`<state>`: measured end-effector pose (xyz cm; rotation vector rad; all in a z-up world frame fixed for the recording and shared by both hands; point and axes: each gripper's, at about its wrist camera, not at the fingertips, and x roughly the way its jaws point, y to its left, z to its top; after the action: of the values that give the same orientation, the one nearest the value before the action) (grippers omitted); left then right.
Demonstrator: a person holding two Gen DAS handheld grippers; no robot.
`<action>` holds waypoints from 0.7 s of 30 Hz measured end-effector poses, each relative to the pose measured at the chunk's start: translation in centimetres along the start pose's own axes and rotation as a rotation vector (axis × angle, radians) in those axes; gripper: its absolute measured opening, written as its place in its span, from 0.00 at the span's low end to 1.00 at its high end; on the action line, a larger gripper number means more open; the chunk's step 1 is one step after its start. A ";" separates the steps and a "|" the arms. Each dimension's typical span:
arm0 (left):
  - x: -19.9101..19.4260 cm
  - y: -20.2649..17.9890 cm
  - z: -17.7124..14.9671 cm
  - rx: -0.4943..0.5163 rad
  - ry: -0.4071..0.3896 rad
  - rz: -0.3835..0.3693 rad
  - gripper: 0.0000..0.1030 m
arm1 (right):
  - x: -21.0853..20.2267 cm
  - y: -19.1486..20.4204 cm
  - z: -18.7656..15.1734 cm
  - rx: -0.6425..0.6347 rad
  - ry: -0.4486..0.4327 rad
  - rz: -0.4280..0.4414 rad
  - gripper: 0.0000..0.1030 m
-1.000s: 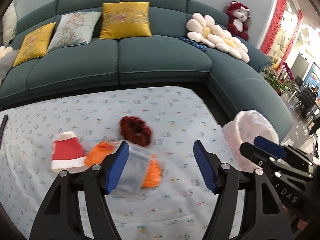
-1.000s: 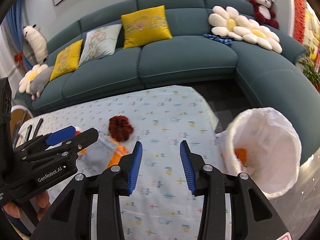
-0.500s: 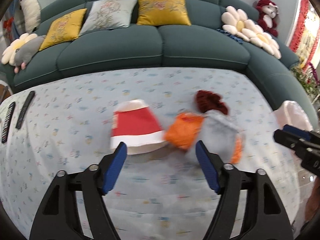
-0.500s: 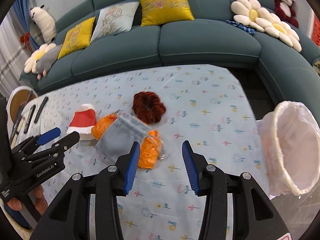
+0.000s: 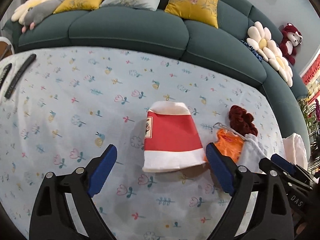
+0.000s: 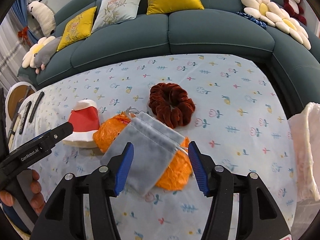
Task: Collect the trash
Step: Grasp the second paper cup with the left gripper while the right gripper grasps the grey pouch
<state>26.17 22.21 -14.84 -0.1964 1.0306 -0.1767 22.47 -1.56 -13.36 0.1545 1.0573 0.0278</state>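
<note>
A: Saw the flowered table (image 5: 60, 120), with the white bin bag (image 6: 304, 150) at its right edge. Found the red paper cup (image 5: 172, 138) flattened near the middle, framed by the left gripper (image 5: 160, 147), just opened wide, pinching nothing.

B: Judged it light and crushable; favoured its flat sides. Found the right gripper (image 6: 161, 145) likewise just opened, spread untouching above the soft grey pouch (image 6: 148, 150) draped over the crinkly orange wrapper (image 6: 176, 172). Placed the scrunchie (image 6: 172, 104) just beside, hardly obstructing.
</note>
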 end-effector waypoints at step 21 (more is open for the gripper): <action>-2.0 -0.6 0.0 0.033 -0.027 -0.056 0.19 | -0.8 2.0 -0.4 -0.037 -0.009 0.062 0.05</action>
<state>25.13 22.07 -13.03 -0.1970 0.9957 -0.2414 21.86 0.34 -12.54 0.1534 1.0423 0.1022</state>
